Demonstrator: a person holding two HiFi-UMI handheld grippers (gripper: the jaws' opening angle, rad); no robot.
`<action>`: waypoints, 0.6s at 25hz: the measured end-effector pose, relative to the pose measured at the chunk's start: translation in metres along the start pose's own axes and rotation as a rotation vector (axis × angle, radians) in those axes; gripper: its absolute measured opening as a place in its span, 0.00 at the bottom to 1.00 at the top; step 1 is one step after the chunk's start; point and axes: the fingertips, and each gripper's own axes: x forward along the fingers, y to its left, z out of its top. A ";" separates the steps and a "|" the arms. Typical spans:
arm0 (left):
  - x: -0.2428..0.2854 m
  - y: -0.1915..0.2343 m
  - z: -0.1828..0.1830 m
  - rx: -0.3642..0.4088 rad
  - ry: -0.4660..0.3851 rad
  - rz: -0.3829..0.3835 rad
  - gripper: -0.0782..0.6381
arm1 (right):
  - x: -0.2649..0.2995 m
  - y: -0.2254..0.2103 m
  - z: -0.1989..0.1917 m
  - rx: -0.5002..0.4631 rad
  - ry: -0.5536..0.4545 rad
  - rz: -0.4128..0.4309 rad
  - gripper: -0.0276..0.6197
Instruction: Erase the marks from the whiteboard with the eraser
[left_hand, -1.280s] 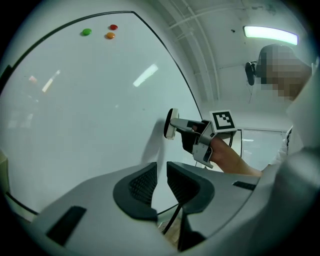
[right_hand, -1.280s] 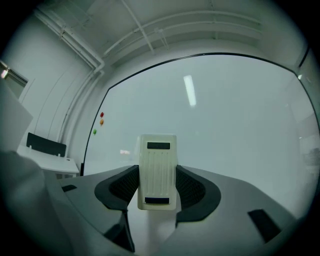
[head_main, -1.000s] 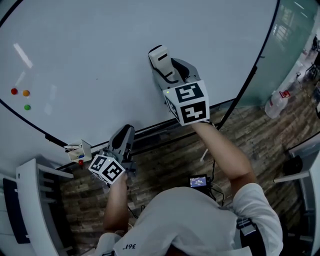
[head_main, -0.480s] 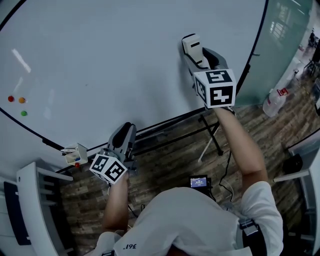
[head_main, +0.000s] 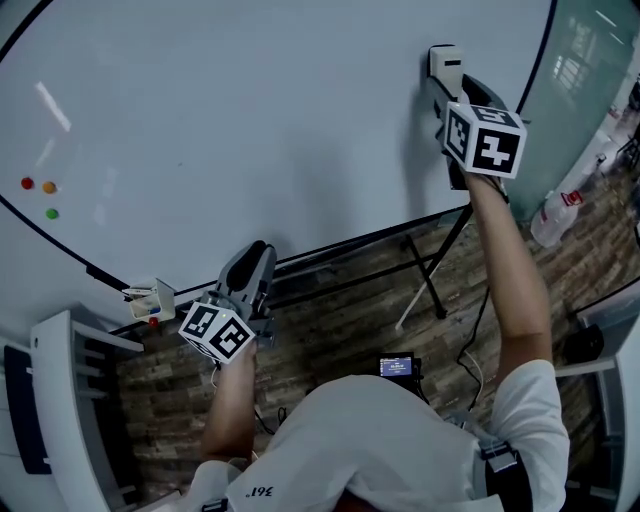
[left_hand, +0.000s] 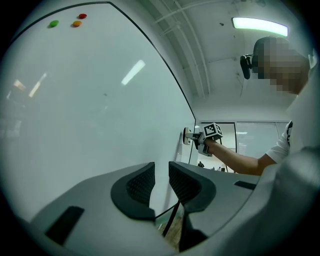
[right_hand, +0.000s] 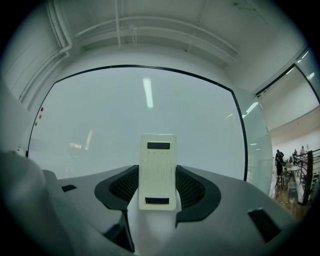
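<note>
Eraser (right_hand: 157, 171): white rectangular plastic block with two dark slots on its back. It is clamped between the jaws of the right gripper (head_main: 450, 88), which are closed on its two long sides and spread to the block's width. In the head view the eraser (head_main: 445, 62) sits against the face of the large white whiteboard (head_main: 250, 100), close to the board's black right-hand edge. The left gripper view shows the same contact from the side.

Left gripper (left_hand: 161, 182): held low, just beside the board's bottom edge and well apart from the right gripper. Its jaws stand nearly together with a narrow gap, and nothing is between them. The board shows through that gap.

Board fittings:
- Three small round magnets sit near the board's left side: a red magnet (head_main: 27, 183), an orange magnet (head_main: 49, 187) just beside it, and a green magnet (head_main: 52, 213) below them.
- A small white holder box (head_main: 150, 300) is fixed at the lower left of the frame. Its contents are too small to tell.

Surroundings:
- Wood-plank floor (head_main: 340, 320) lies beneath the board.
- A black stand leg (head_main: 432, 275) rests on the floor under the board's right portion.
- A small dark device with a lit screen (head_main: 397, 365) lies on the floor near the person.
- A translucent plastic bottle (head_main: 555, 220) stands at the right, next to a frosted glass partition (head_main: 590, 60).
</note>
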 end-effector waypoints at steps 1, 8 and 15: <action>0.000 0.000 0.000 -0.001 0.001 0.004 0.22 | 0.003 -0.004 0.002 0.004 0.002 -0.007 0.43; -0.006 0.003 0.001 0.020 0.009 0.029 0.22 | 0.021 -0.027 0.006 0.058 0.021 -0.055 0.43; -0.012 0.019 0.000 0.019 0.001 0.084 0.22 | 0.028 -0.026 0.002 0.083 -0.009 -0.042 0.43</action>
